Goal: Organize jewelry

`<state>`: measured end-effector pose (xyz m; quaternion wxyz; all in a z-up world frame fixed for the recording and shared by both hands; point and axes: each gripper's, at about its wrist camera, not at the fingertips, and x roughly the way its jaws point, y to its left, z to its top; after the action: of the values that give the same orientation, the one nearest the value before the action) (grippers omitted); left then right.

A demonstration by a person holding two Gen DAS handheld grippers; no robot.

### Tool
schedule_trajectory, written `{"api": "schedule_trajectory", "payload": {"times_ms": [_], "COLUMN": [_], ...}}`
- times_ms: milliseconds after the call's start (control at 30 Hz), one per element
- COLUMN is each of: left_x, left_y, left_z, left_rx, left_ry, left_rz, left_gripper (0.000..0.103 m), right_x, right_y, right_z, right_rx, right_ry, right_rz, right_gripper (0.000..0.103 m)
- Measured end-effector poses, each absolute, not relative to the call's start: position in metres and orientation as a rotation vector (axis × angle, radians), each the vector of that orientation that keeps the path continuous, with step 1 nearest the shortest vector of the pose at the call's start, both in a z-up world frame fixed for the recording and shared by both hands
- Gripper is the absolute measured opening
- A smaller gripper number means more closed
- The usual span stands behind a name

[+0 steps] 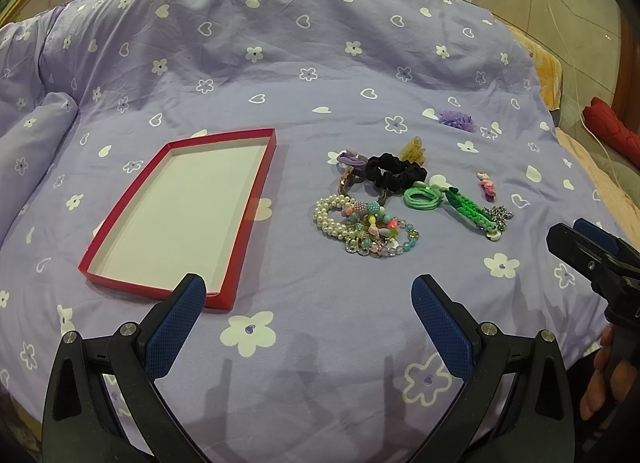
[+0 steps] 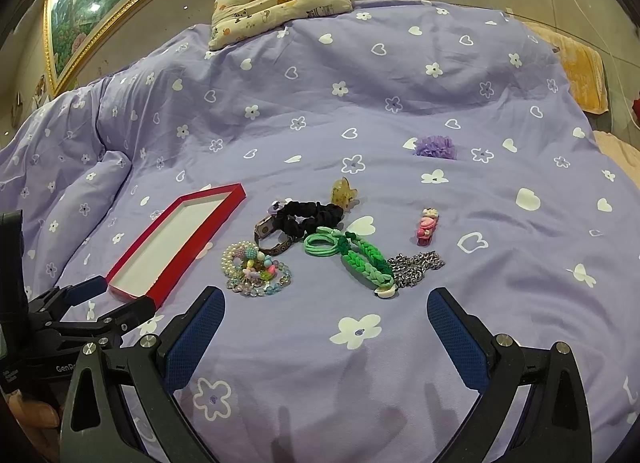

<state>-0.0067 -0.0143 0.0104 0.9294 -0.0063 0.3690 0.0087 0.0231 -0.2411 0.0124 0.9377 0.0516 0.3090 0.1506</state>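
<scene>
Left wrist | left gripper (image 1: 308, 295) jaws wide, empty | right gripper (image 2: 326, 311) same | watch (image 2: 269, 231) half-hidden under scrunchie (image 2: 310, 215)

The left gripper (image 1: 308, 291) hovers low over the bed (image 1: 320, 63), jaws spread wide, nothing between them. The right gripper (image 2: 326, 303) hovers beside it over the bed's near edge, jaws likewise wide apart and empty, both pointing the same way.

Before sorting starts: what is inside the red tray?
The red tray shows only its bare white floor; no jewelry lies in it. The left gripper finger covers its near corner.
</scene>
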Motion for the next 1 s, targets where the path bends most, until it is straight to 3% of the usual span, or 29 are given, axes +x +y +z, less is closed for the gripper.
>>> {"api": "schedule_trajectory", "payload": {"times_ms": [800, 1000], "left_x": [0.011, 0.030], "left_y": [-0.015, -0.016], "left_z": [0.005, 0.003], "left_rx": [-0.018, -0.026], "left_ry": [0.796, 0.822], "left_rz": [-0.025, -0.076], "left_gripper": [0.103, 0.103], "right_x": [0.029, 0.045], "right_y": [-0.247, -0.264], "right_z": [0.010, -0.001], "right_rx": [0.139, 0.170], "right_ry": [0.657, 0.706], "right_rz": [0.305, 0.273], "right_gripper": [0.101, 0.092]}}
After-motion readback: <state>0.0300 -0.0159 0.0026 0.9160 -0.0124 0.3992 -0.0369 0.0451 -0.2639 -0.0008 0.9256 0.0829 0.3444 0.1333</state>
